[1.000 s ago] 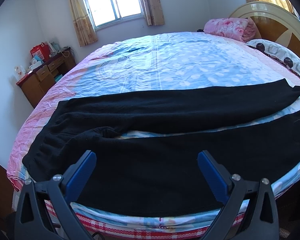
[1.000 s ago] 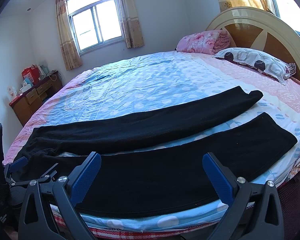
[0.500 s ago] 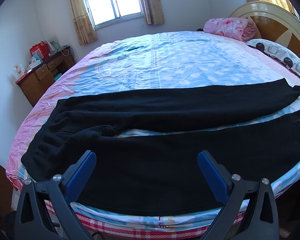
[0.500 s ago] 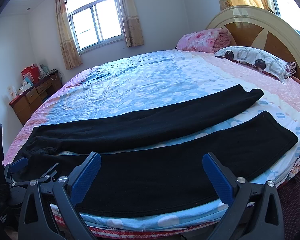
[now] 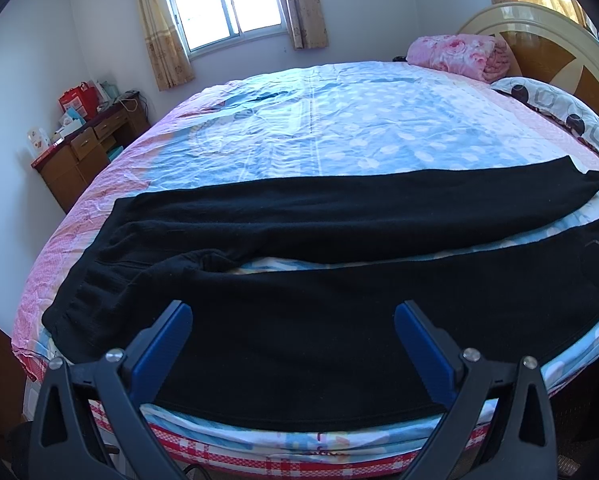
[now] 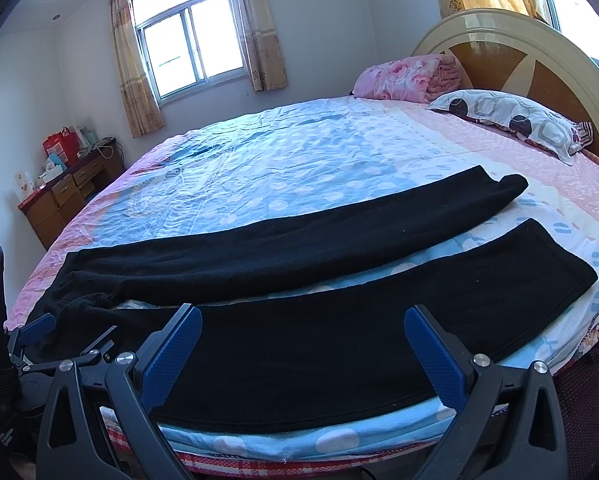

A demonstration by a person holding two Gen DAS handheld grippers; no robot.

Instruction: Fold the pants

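above the black pants point(image 5: 299, 344), both claws level, fingers wide apart, empty

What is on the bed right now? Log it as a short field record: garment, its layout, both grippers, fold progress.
garment: black fleece pants, spread flat on the blue and pink patterned bedsheet
layout: waistband at the left, two legs running right with a strip of sheet between them; near leg lies along the bed's front edge
left gripper: open, blue pads over the near leg, holding nothing
right gripper: open, over the near leg farther toward the hem, holding nothing
fold progress: none visible; legs not yet brought together
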